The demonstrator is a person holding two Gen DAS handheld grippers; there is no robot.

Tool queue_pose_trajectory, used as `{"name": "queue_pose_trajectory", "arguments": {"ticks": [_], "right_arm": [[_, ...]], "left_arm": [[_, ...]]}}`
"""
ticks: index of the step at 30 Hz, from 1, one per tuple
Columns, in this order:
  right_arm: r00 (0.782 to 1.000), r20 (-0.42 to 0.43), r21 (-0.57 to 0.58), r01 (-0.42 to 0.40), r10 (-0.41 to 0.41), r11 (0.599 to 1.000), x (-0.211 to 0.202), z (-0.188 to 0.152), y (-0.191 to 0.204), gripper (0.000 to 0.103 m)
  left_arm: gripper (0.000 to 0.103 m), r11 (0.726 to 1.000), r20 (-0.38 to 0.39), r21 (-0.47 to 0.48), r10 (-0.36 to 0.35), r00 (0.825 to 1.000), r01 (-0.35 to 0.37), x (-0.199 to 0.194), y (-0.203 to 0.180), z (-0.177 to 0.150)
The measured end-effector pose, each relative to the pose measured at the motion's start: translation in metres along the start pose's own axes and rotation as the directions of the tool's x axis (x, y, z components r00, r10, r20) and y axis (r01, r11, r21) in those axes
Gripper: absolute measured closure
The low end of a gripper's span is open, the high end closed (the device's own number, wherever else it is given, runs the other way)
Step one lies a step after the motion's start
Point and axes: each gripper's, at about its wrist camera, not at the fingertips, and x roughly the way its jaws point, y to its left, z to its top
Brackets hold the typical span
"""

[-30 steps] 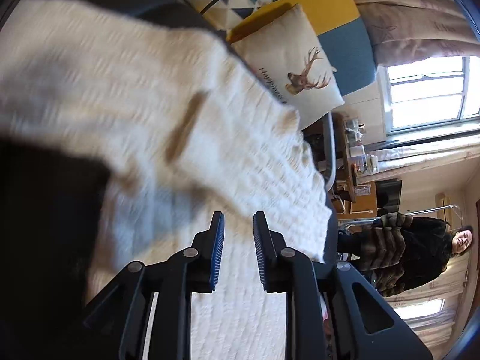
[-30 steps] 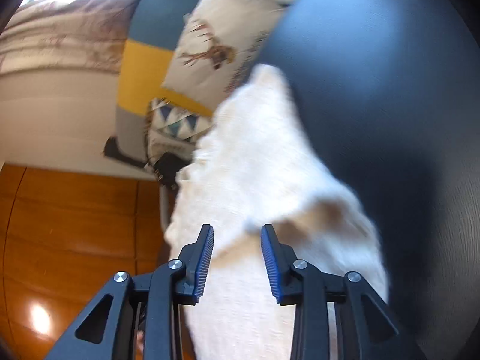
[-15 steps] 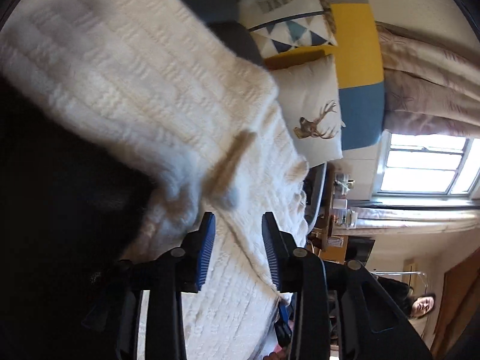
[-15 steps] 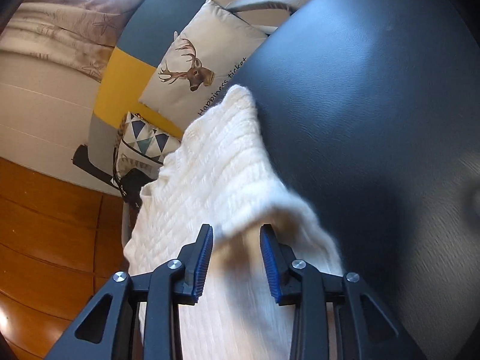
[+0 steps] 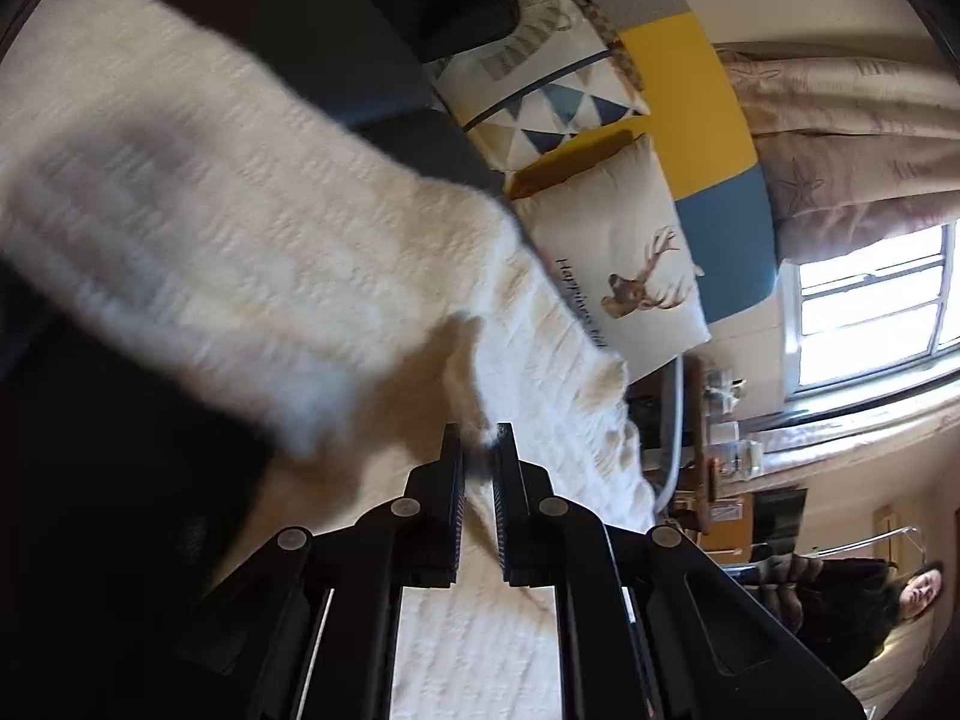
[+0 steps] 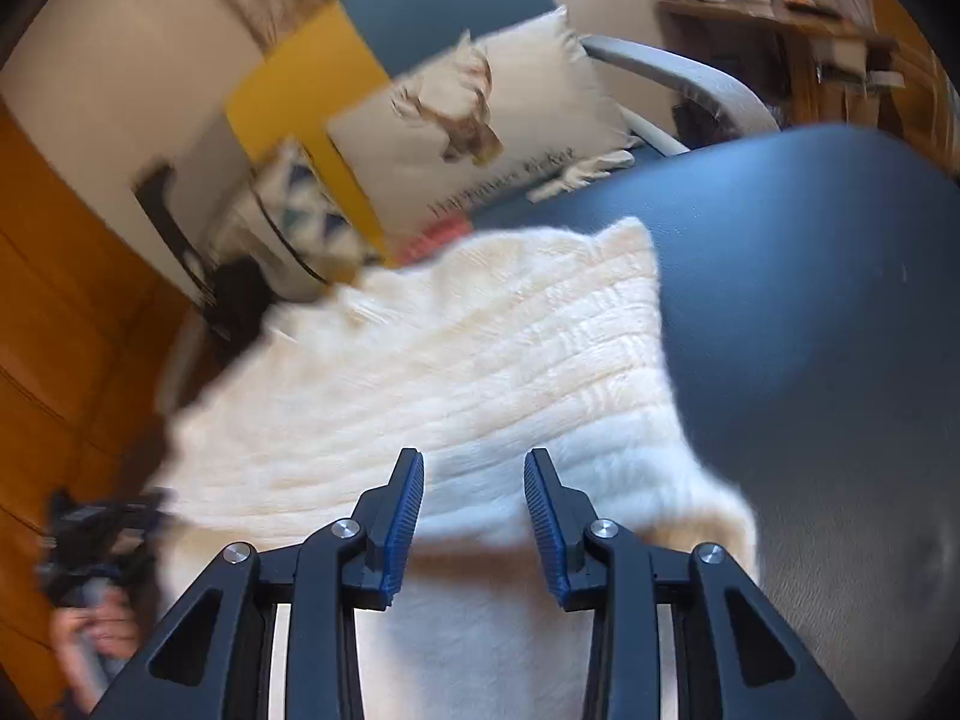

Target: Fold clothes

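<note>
Left wrist view: your left gripper (image 5: 478, 450) is pinched narrow on a fold of the white knitted sweater (image 5: 252, 252), which lifts blurred across the dark table (image 5: 90, 480). Your right gripper (image 6: 474, 480) stands wide, with the sweater (image 6: 480, 372) lying between and under its fingers, on the tabletop (image 6: 810, 300). Behind sit a deer cushion (image 6: 480, 120), a triangle-patterned cushion (image 5: 540, 102), a window (image 5: 870, 312) and a wooden floor (image 6: 54, 330).

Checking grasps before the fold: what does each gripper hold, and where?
Left gripper pinches a fold of the cream knitted sweater. Right gripper is open, holding nothing.
</note>
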Motion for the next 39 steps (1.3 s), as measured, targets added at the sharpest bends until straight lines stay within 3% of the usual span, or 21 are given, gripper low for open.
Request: {"name": "queue_pose_trajectory", "arguments": {"ticks": [1, 3, 5, 8, 11, 15, 18, 20, 27, 29, 31, 34, 36, 39], "right_arm": [[0.999, -0.028, -0.018, 0.02, -0.02, 1.0, 0.008, 0.001, 0.001, 0.068], [0.998, -0.045, -0.04, 0.032, -0.034, 0.999, 0.01, 0.005, 0.003, 0.068], [1.0, -0.01, -0.017, -0.019, 0.019, 1.0, -0.002, 0.016, 0.003, 0.068], [0.998, 0.052, 0.012, -0.035, 0.034, 0.999, -0.009, 0.037, -0.002, 0.068], [0.997, 0.077, 0.053, -0.015, 0.011, 0.998, -0.002, 0.059, -0.012, 0.068], [0.996, 0.092, 0.101, 0.006, -0.015, 0.995, 0.008, 0.074, -0.021, 0.068], [0.996, 0.041, 0.112, 0.07, -0.075, 0.991, 0.026, 0.078, -0.026, 0.068], [0.994, 0.001, 0.128, 0.107, -0.108, 0.986, 0.042, 0.077, -0.036, 0.071], [0.992, 0.108, 0.196, -0.083, 0.063, 0.977, 0.003, 0.067, -0.049, 0.071], [0.993, 0.066, 0.194, -0.11, 0.099, 0.975, 0.006, 0.058, -0.049, 0.071], [0.998, -0.011, 0.188, -0.051, 0.054, 0.981, 0.019, 0.049, -0.05, 0.073], [0.996, 0.017, 0.261, -0.091, 0.09, 0.961, 0.016, 0.044, -0.061, 0.077], [0.993, 0.05, 0.263, -0.112, 0.103, 0.958, -0.003, 0.037, -0.057, 0.071], [0.977, 0.051, 0.232, -0.211, 0.205, 0.95, -0.024, 0.016, -0.037, 0.07]], "left_arm": [[0.094, 1.0, -0.022, 0.0, 0.028, 0.999, -0.028, 0.006, 0.006, 0.0], [0.093, 0.999, -0.068, -0.046, -0.011, 0.998, 0.007, 0.004, 0.012, 0.003], [0.092, 0.994, -0.099, -0.1, -0.06, 0.993, 0.051, -0.004, 0.015, 0.005], [0.091, 0.992, -0.009, -0.056, -0.113, 0.994, 0.113, -0.032, -0.002, 0.006], [0.084, 0.987, -0.007, 0.043, -0.154, 0.988, 0.155, -0.034, -0.034, 0.009], [0.08, 0.995, -0.075, 0.067, -0.075, 0.994, 0.08, 0.011, -0.04, 0.011], [0.08, 0.996, -0.126, 0.084, -0.008, 0.992, 0.019, 0.048, -0.043, 0.012], [0.097, 0.994, -0.143, 0.106, 0.02, 0.989, -0.004, 0.063, -0.042, 0.014], [0.097, 0.993, -0.11, 0.117, -0.023, 0.994, 0.035, 0.032, -0.042, 0.008], [0.096, 0.983, -0.123, 0.184, 0.001, 0.992, 0.022, 0.033, -0.048, 0.001], [0.096, 0.963, -0.114, 0.256, 0.112, 0.987, -0.08, 0.044, -0.052, -0.001], [0.096, 0.98, -0.161, 0.193, 0.086, 0.983, -0.054, 0.04, -0.046, 0.008], [0.095, 0.987, -0.12, 0.159, 0.053, 0.991, -0.034, 0.016, -0.043, 0.007], [0.095, 0.988, -0.115, 0.14, -0.049, 0.992, 0.065, -0.02, -0.036, -0.016]]}}
